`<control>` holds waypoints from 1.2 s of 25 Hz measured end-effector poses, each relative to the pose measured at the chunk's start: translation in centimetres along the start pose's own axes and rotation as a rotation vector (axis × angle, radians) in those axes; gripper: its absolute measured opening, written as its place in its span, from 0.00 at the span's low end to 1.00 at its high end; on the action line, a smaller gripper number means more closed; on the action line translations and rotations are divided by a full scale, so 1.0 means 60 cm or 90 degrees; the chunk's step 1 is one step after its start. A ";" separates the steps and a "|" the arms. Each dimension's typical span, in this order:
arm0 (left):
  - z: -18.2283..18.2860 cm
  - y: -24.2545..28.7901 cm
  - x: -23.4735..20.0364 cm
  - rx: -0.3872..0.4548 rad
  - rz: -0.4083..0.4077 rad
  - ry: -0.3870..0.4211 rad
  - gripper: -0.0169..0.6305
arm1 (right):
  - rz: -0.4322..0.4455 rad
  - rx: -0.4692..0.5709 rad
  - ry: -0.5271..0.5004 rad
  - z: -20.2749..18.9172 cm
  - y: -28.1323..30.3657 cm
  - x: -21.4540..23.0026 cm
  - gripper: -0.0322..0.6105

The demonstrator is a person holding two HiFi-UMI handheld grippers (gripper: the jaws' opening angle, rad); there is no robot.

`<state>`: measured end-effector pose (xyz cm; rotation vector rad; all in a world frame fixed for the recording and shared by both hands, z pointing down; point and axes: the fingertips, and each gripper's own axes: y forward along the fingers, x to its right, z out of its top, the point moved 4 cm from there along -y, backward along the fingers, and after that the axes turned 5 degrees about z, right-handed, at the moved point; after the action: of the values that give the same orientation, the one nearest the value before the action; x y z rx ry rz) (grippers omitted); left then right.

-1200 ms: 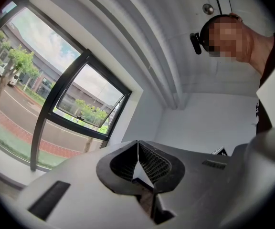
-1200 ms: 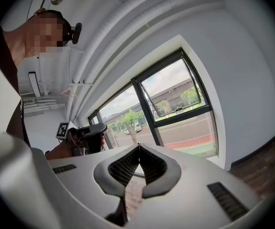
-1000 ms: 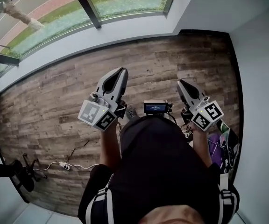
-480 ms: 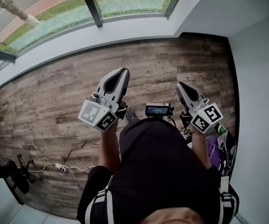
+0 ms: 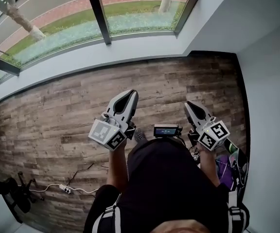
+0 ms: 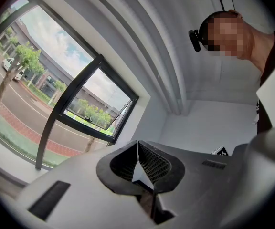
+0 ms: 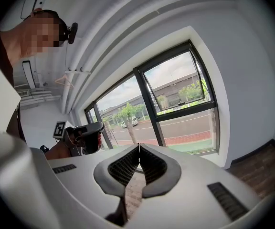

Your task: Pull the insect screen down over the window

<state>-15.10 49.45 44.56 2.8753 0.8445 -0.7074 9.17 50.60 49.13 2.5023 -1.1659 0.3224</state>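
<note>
floor (image 5: pixel 52 115): brown wood-grain planks, dark skirting along the right edge
near-left corner: black chair (image 5: pixel 8 192) standing on the planks
beside the chair: white power strip (image 5: pixel 66 190) with its white cable, lying flat
right edge: purple bag (image 5: pixel 223 165) against the wall

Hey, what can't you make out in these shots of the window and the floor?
Insect screen: not identifiable in any view; head view's top edge cuts the window.
Display text: too small, head view.
Purple items: partly behind right arm, head view.
Black object, lower left: cut by head view's edge.
</note>
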 end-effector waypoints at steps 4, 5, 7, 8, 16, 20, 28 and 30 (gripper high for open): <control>0.012 -0.016 -0.017 0.004 0.006 0.013 0.04 | -0.006 0.000 -0.003 -0.001 0.013 -0.010 0.06; 0.017 -0.018 -0.022 0.006 0.006 0.018 0.04 | -0.008 0.002 -0.004 -0.001 0.016 -0.012 0.06; 0.024 -0.021 -0.031 0.011 0.005 0.022 0.04 | -0.012 0.004 -0.005 0.003 0.025 -0.016 0.06; 0.027 -0.021 -0.034 0.014 0.004 0.022 0.04 | -0.013 0.004 -0.006 0.004 0.028 -0.016 0.06; 0.038 -0.006 -0.060 0.011 0.016 0.028 0.04 | -0.015 -0.006 0.003 0.014 0.066 0.006 0.06; 0.057 0.015 -0.091 0.006 0.041 0.069 0.04 | 0.009 -0.002 0.010 0.024 0.122 0.034 0.06; 0.110 0.147 -0.159 -0.007 0.118 0.150 0.09 | 0.074 -0.020 0.023 0.072 0.276 0.167 0.06; 0.121 0.180 -0.177 -0.013 0.128 0.165 0.13 | 0.087 -0.018 0.003 0.109 0.302 0.194 0.06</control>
<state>-20.28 33.68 42.10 3.0180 0.5669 -0.3096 2.89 29.08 51.36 2.4016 -1.3326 0.3456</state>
